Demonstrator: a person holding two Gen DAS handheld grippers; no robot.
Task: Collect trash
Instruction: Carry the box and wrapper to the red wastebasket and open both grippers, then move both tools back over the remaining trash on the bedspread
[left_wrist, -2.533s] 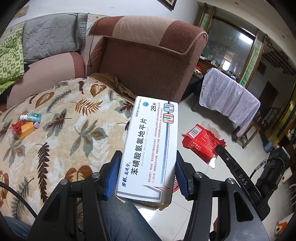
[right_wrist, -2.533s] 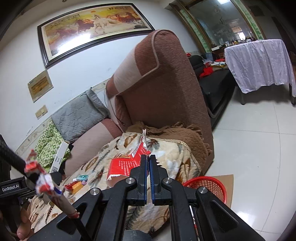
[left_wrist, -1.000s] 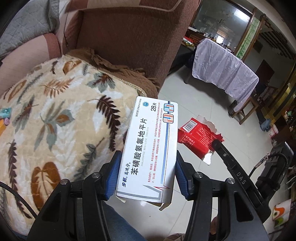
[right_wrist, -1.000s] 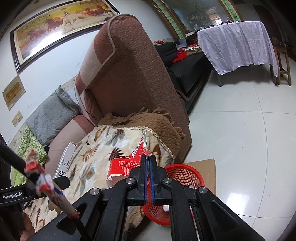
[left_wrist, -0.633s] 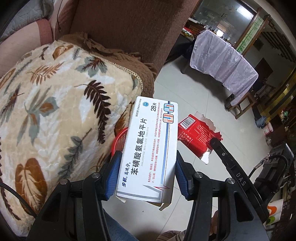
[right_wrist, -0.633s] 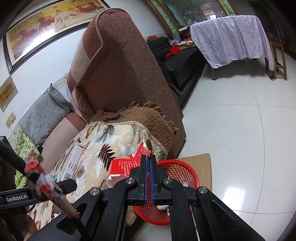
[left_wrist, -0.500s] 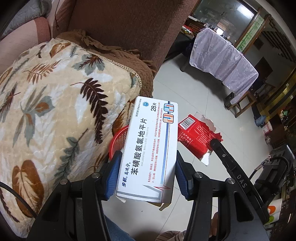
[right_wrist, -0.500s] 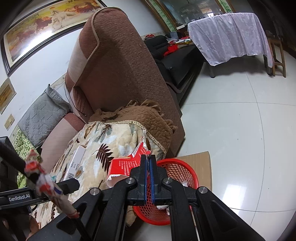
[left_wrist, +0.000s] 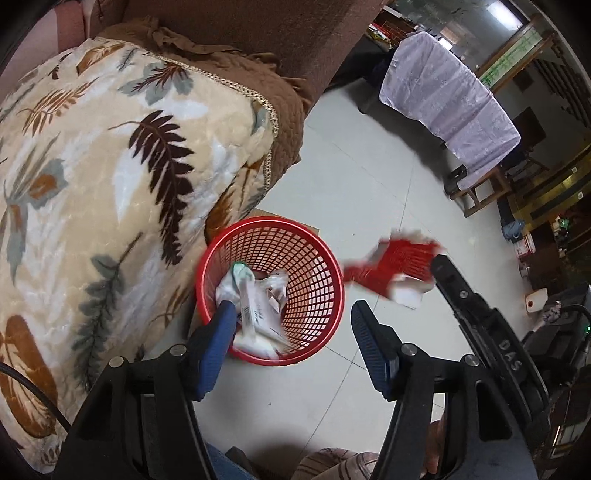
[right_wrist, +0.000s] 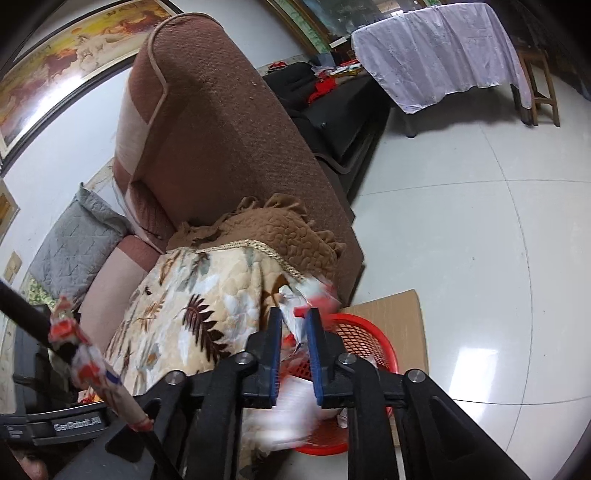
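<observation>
The red mesh basket (left_wrist: 266, 220) stands on the floor beside the sofa. Just above it, my left gripper (left_wrist: 291, 310) is open with nothing between its fingers. The white medicine box (left_wrist: 255, 314) lies blurred inside the basket among other white wrappers. My right gripper (right_wrist: 294, 321) is over the basket (right_wrist: 369, 328), its jaws parted a little. A torn red carton (right_wrist: 314, 291) sits loose and blurred between them. In the left wrist view that carton (left_wrist: 391, 269) is a red blur at the right gripper's tip, just right of the basket.
A leaf-patterned blanket (left_wrist: 92, 177) covers the sofa seat left of the basket. The brown armrest (right_wrist: 221, 140) rises behind it. Flat cardboard (right_wrist: 391, 306) lies under the basket. A table under a white cloth (left_wrist: 450, 110) stands across the tiled floor.
Both grippers moved from the sofa to above the basket. The left one opened and the white box dropped in. The right one parted and the red carton is slipping.
</observation>
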